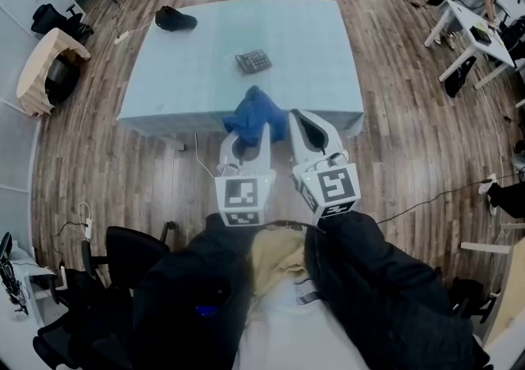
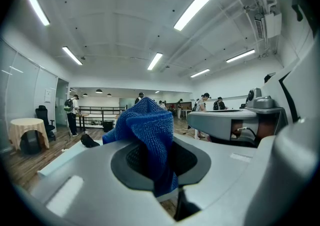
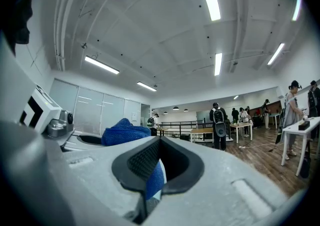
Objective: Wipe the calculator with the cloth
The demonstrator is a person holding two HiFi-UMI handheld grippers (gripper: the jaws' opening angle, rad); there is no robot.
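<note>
A dark calculator (image 1: 253,60) lies near the middle of the pale blue table (image 1: 312,40). A bunched blue cloth (image 1: 253,111) hangs over the table's near edge, and my left gripper (image 1: 246,137) is shut on it. In the left gripper view the cloth (image 2: 145,127) rises out of the shut jaws of that gripper (image 2: 162,167) and also hangs below them. My right gripper (image 1: 305,126) is shut, close beside the cloth on its right. In the right gripper view a bit of blue shows low in the gripper's (image 3: 159,162) jaw gap; the cloth (image 3: 125,132) bulges to the left.
A black object (image 1: 175,20) sits on the table's far left corner. Wood floor surrounds the table, with a cable (image 1: 201,159) at its near left. White desks (image 1: 472,28) stand at the right and a draped chair (image 1: 49,65) at the left. People stand in the background.
</note>
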